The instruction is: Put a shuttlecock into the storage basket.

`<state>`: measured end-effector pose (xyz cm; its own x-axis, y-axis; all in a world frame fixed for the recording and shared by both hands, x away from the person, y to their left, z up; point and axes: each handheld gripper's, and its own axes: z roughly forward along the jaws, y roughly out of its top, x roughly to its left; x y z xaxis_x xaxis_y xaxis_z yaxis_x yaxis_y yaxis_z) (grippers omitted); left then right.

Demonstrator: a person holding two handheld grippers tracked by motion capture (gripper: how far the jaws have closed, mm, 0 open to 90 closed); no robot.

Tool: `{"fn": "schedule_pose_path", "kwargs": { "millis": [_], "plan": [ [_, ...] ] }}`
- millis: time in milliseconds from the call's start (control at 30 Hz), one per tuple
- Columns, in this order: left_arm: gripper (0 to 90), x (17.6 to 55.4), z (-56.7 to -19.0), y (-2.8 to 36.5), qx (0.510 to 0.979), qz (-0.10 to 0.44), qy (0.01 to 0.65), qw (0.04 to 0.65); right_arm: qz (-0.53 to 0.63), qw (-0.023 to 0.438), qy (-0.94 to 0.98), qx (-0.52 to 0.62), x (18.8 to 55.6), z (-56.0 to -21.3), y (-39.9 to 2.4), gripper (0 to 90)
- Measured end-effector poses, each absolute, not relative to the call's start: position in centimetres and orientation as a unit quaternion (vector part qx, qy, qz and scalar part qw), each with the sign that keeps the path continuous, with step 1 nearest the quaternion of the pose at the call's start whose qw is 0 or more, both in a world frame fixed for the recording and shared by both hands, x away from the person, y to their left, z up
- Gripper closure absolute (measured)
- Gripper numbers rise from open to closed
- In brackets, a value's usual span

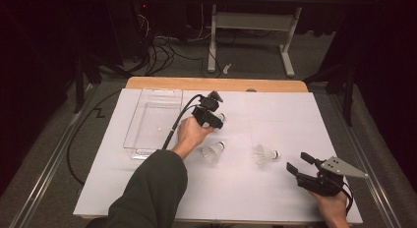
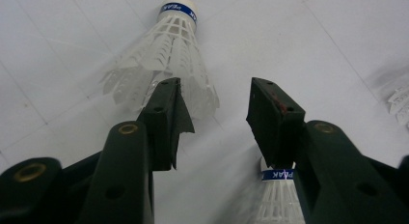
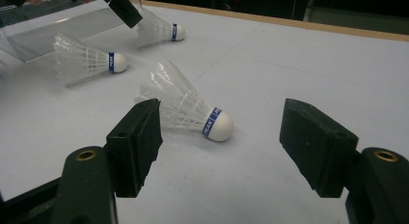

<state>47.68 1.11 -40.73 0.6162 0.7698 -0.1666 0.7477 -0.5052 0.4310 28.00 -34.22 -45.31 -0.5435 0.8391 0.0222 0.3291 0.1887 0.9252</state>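
The left gripper (image 1: 220, 118), jaws partly open and empty, hovers over the far shuttlecock (image 2: 166, 64) beside the clear bin (image 1: 135, 139) near the worktop's back edge. It looks like the pick-up approach; next it must straddle the feathers and close. The right gripper (image 1: 298, 163) waits wide open.

The shuttlecocks (image 3: 185, 107) have translucent white plastic skirts, ribbed and slightly glossy, with smooth matt white caps ringed by a blue band. The bin (image 1: 152, 121) is clear, glossy plastic. A matt white sheet covers the worktop (image 1: 255, 188), with pale wood at its far edge. The gripper (image 2: 214, 118) pads look like matt black rubber, scuffed.
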Motion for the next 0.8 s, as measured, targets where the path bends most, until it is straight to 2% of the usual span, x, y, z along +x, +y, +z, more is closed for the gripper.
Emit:
{"fn": "schedule_pose_path", "kwargs": {
  "millis": [100, 800],
  "plan": [
    [57.9, 47.9, -41.1, 1.0, 0.867, 0.018, 0.44, 0.233, 0.498, 0.268, 0.723, 0.397, 27.8, -45.2, -34.2, 32.9],
    [73.1, 48.4, -42.3, 0.5, 0.871, 0.012, 0.441, 0.214, 0.489, 0.258, 0.732, 0.398, 28.0, -45.4, -34.1, 32.7]
  ]
}}
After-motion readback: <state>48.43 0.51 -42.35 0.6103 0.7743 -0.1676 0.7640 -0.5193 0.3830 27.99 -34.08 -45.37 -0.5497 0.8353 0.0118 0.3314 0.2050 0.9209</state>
